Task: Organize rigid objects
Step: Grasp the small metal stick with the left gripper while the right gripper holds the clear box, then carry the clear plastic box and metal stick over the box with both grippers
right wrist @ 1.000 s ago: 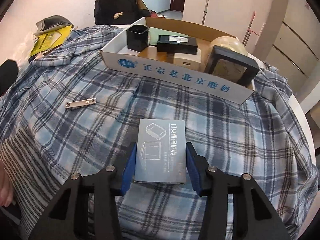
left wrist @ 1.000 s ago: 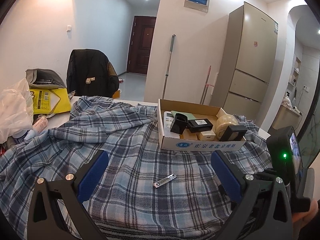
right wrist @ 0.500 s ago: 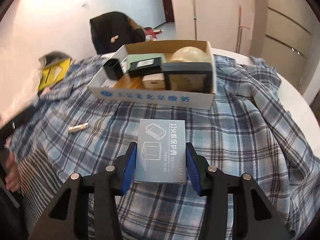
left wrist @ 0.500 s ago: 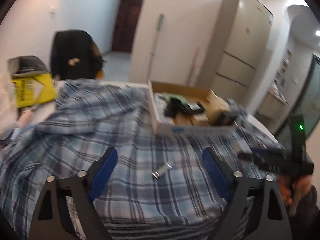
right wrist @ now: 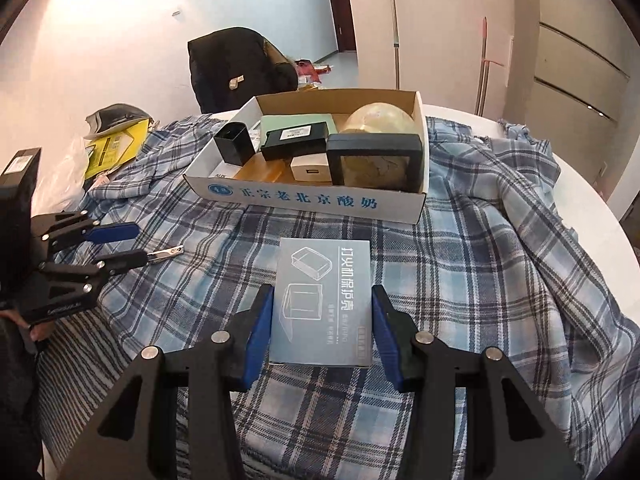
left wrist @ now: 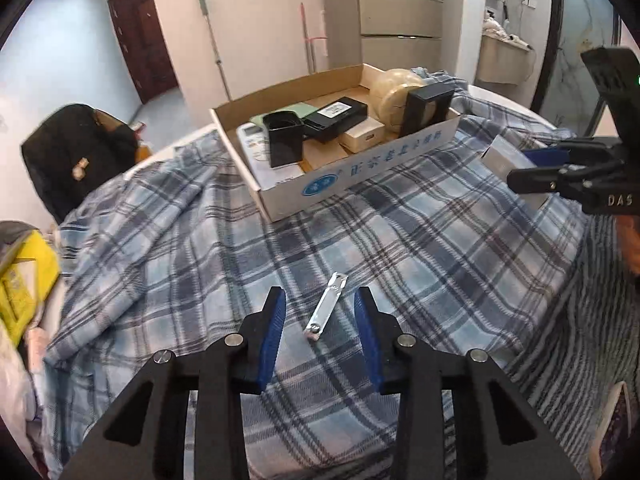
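The left tool straddles a slim silver metal clip lying on the blue plaid cloth; its long axis runs between the pads, which have just been closing but do not yet touch it. The right tool stands clenched on a flat grey printed box. Beyond, the open white cardboard tray waits, already holding several items.

Left gripper angled down, jaws just closing, pads not touching anything; right gripper angled down, clamped
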The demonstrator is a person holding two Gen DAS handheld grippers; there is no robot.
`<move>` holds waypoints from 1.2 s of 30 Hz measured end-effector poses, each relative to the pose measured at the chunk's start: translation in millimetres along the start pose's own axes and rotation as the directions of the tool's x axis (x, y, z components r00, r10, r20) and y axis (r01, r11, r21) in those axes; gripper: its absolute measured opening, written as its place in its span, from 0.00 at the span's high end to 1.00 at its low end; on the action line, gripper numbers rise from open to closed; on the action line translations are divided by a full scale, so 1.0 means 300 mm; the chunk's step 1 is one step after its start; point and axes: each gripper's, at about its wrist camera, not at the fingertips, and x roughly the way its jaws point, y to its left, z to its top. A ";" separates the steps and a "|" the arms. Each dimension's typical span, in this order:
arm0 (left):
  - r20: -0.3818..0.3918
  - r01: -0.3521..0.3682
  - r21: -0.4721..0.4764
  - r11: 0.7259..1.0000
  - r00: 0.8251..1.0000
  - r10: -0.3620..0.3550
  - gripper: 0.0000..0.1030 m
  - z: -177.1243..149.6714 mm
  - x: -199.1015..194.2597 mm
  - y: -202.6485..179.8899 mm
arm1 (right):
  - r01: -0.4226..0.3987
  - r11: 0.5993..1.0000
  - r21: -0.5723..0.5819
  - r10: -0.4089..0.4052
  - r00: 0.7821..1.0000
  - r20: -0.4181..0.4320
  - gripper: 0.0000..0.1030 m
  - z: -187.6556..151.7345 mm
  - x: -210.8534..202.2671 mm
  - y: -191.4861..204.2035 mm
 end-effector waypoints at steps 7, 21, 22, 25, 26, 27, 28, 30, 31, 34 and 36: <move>-0.038 0.034 0.029 0.999 0.999 -0.033 0.83 0.003 0.047 0.001 | -0.004 1.000 -0.002 0.004 1.000 -0.007 0.55 0.000 0.004 -0.001; -0.056 0.069 0.014 0.998 0.996 -0.068 0.90 -0.021 0.070 0.023 | -0.007 1.000 0.005 0.007 1.000 -0.025 0.55 -0.003 0.015 -0.007; -0.061 0.062 0.021 0.998 0.996 -0.061 0.90 -0.021 0.073 0.018 | -0.007 1.000 0.008 0.007 1.000 -0.028 0.55 -0.003 0.018 -0.009; -0.077 0.038 0.061 0.997 0.996 -0.033 0.90 -0.013 0.085 -0.009 | -0.008 1.000 0.007 0.008 1.000 -0.030 0.55 -0.002 0.020 -0.012; -0.080 0.029 0.069 0.997 0.997 -0.023 0.90 -0.011 0.084 -0.013 | -0.007 1.000 0.006 0.007 1.000 -0.028 0.55 -0.001 0.020 -0.011; -0.085 0.014 0.071 0.997 0.996 -0.008 0.90 -0.009 0.085 -0.017 | -0.005 1.000 0.005 0.005 1.000 -0.027 0.55 -0.001 0.020 -0.012; -0.088 0.008 0.066 0.998 0.996 -0.002 0.90 -0.009 0.084 -0.017 | -0.003 1.000 0.005 0.003 1.000 -0.026 0.55 -0.001 0.020 -0.014; -0.082 -0.005 0.056 0.998 0.997 0.010 0.90 -0.008 0.069 -0.017 | -0.002 1.000 0.007 0.002 1.000 -0.030 0.55 -0.002 0.022 -0.018; -0.068 -0.013 0.051 0.999 0.998 0.017 0.90 -0.007 0.054 -0.018 | -0.002 1.000 0.006 0.002 0.999 -0.035 0.55 -0.002 0.023 -0.019; -0.003 -0.003 0.002 1.000 1.000 0.003 0.90 0.009 -0.020 -0.015 | -0.001 1.000 -0.005 0.001 0.999 -0.046 0.55 -0.007 0.029 -0.015; 0.046 0.002 -0.029 1.000 0.999 -0.001 0.90 0.024 -0.076 -0.016 | 0.006 1.000 -0.009 -0.006 0.998 -0.059 0.55 -0.010 0.037 -0.012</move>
